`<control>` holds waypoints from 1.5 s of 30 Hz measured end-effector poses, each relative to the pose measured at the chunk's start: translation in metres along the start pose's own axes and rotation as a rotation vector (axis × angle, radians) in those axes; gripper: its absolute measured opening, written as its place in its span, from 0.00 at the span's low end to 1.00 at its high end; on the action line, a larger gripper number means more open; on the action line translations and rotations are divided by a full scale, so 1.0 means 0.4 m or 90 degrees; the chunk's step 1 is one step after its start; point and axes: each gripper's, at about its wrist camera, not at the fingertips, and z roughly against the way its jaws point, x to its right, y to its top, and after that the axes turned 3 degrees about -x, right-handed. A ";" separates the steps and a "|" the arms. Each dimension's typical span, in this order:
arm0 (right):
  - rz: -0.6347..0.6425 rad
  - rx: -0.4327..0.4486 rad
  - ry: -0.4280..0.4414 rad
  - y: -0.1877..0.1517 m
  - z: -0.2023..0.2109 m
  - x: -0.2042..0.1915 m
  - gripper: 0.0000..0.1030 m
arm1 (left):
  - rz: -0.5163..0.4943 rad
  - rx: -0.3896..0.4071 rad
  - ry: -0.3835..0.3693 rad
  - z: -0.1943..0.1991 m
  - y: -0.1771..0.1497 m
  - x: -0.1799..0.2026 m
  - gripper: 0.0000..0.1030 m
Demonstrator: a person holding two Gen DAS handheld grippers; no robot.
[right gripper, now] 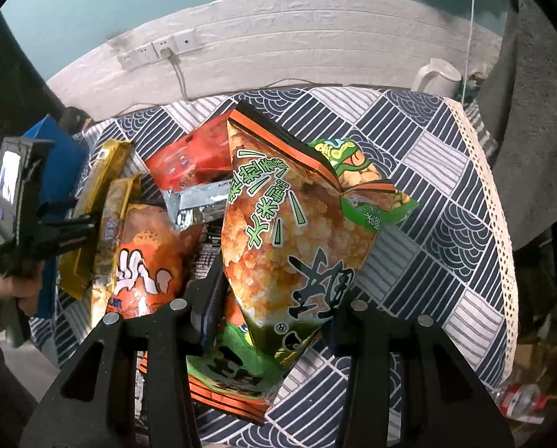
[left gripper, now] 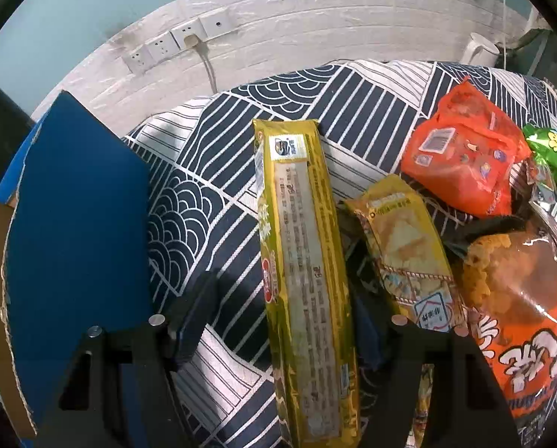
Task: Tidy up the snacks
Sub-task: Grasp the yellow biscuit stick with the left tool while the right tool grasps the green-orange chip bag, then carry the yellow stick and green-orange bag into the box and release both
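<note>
- On the patterned tablecloth (right gripper: 446,201), snack packs lie heaped toward its left half, with the blue box (left gripper: 80,224) standing at the far left edge.
- The left gripper (left gripper: 278,321) points forward and low over the cloth, level with the packs; in the right wrist view it comes in from the left, a hand (right gripper: 5,298) wrapped round its grip.
- Its jaws stand wide apart, with the long gold biscuit pack (left gripper: 304,261) running lengthwise between them; the left finger is clear of the pack, and the right finger looks clear too, though a smaller yellow cracker pack (left gripper: 405,250) partly hides it.
- The right gripper (right gripper: 274,321) reaches forward above the pile with its jaws spread wide around the big orange-and-green rice cracker bag (right gripper: 289,231); whether the fingers press the bag is hard to tell.
- Beside that bag lie an orange puffed-snack bag (right gripper: 147,261), a red bag (right gripper: 196,156) farther back, and a green pea bag (right gripper: 368,179) to the right.
- Bare cloth is between the gold pack and the blue box, and across the whole right side up to the lace-trimmed edge (right gripper: 498,224).
- A white kettle (right gripper: 439,74) stands at the back right corner, by the brick-pattern wall (right gripper: 315,37).
</note>
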 end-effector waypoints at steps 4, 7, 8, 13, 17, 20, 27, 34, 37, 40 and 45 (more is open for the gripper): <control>0.011 -0.004 -0.025 0.002 -0.003 0.001 0.41 | 0.006 0.006 0.018 0.007 -0.002 -0.005 0.46; 0.012 -0.005 -0.031 0.003 -0.003 0.002 0.41 | 0.003 0.013 0.024 0.023 -0.003 -0.020 0.31; 0.012 -0.005 -0.032 0.003 -0.003 0.002 0.41 | 0.002 0.013 0.012 0.026 -0.003 -0.023 0.30; 0.016 -0.003 -0.037 0.007 0.005 -0.007 0.41 | 0.008 0.007 -0.018 0.047 -0.015 -0.033 0.30; 0.024 0.006 -0.042 0.009 0.022 -0.019 0.41 | 0.012 0.022 -0.039 0.094 -0.023 -0.043 0.30; 0.030 0.015 -0.044 0.013 0.039 -0.027 0.41 | 0.003 0.046 -0.046 0.146 -0.037 -0.053 0.30; 0.049 0.040 -0.043 0.025 0.084 -0.061 0.41 | 0.004 0.083 -0.055 0.247 -0.082 -0.083 0.30; 0.078 0.058 -0.033 0.031 0.123 -0.115 0.41 | 0.019 0.110 -0.071 0.331 -0.123 -0.138 0.30; 0.089 0.064 -0.023 0.037 0.139 -0.141 0.41 | 0.021 0.120 -0.078 0.362 -0.133 -0.151 0.30; 0.101 0.072 -0.015 0.045 0.155 -0.173 0.41 | 0.025 0.131 -0.089 0.394 -0.146 -0.171 0.30; 0.119 0.082 0.001 0.063 0.177 -0.238 0.41 | 0.032 0.157 -0.094 0.444 -0.169 -0.213 0.30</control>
